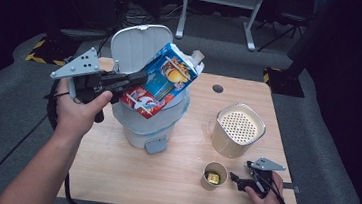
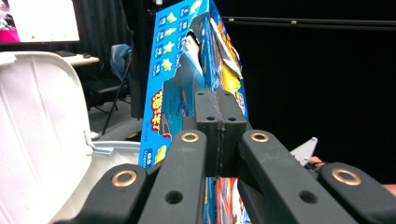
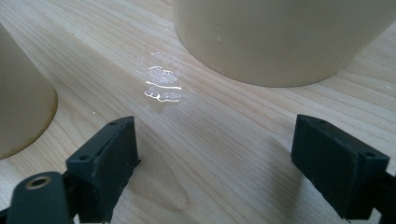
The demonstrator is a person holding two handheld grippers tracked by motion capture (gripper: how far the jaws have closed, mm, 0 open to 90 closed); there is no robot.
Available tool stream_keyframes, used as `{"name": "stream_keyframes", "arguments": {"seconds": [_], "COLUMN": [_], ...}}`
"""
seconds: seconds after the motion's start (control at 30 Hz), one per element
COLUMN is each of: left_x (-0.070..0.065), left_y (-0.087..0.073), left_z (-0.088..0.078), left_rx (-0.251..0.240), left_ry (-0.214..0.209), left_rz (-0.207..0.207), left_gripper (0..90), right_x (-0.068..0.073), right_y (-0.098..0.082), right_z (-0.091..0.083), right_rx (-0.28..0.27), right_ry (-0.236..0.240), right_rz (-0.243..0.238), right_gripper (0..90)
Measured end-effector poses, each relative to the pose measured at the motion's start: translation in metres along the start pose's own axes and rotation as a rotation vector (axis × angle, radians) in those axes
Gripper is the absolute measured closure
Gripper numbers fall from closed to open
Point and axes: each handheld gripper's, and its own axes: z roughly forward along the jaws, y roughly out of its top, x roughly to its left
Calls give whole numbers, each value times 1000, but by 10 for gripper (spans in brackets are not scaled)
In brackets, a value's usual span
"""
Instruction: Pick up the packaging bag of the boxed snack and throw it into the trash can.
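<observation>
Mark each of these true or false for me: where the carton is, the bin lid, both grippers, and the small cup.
1. The left gripper is shut on the blue carton. True.
2. The white bin has its lid closed. False: the lid stands open.
3. The right gripper is open, nothing between its jaws. True.
4. The small paper cup lies tipped over. False: it stands upright on the table.
5. The carton rests flat on the table. False: it is held tilted above the bin.
</observation>
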Motion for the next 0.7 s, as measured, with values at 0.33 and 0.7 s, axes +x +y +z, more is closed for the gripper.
{"name": "stream_keyframes", "arguments": {"seconds": [0.33,0.7], "left_x": [16,33], "left_y": [11,14], "left_z": [4,17], "left_rx": [-24,-52], "left_ry": [48,146], "left_rz": [-6,-12], "left_gripper": [898,897], "right_x": [0,0], "right_y": [0,0], "right_z": [0,0], "right_rx": [0,0], "right_ry": [0,0], "right_rz": [0,0], "right_gripper": [146,146]}}
